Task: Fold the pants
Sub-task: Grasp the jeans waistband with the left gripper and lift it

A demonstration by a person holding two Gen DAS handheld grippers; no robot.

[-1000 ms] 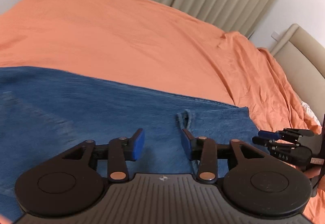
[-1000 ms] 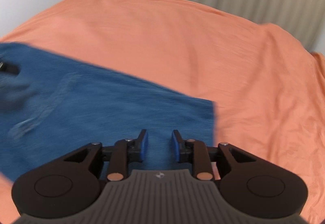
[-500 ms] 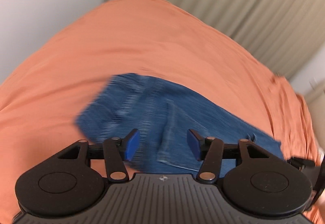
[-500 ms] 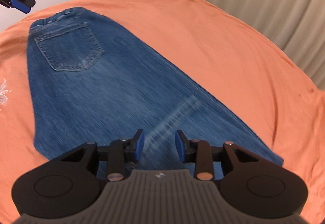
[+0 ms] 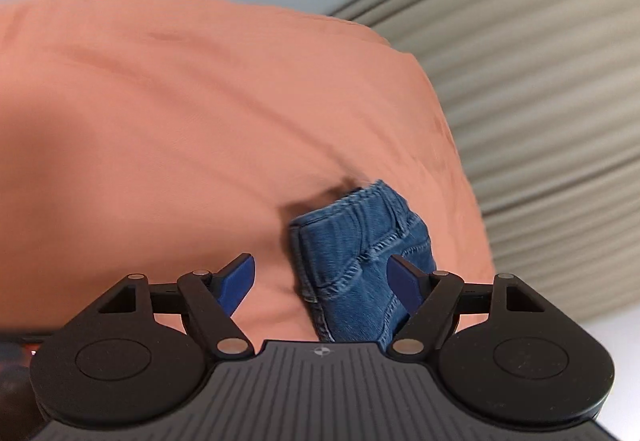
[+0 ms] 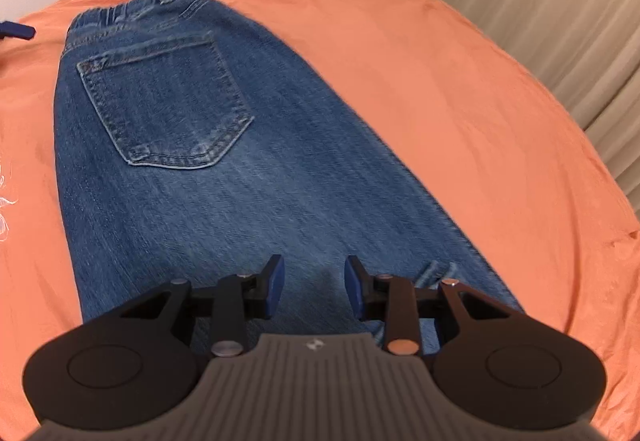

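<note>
Right wrist view: jeans point(image 6: 224, 177) flat on orange bedsheet point(image 6: 460, 89), back pocket point(image 6: 168, 101) up.
Right gripper point(image 6: 314, 287) over near denim, jaws apart, empty. Left gripper point(image 5: 322, 283) just opened wide, waistband corner between pads, unpinched; a second ago it faced the hem. Beige curtain point(image 5: 540, 101) far right.

Curtain point(image 5: 540, 89) motion-blurred; pants point(image 6: 224, 177) lower legs hidden behind right gripper point(image 6: 314, 287) body.

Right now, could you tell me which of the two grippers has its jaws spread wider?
The left gripper: its blue pads have just been opening wide at the jeans' waistband, while the right gripper is narrower.
</note>
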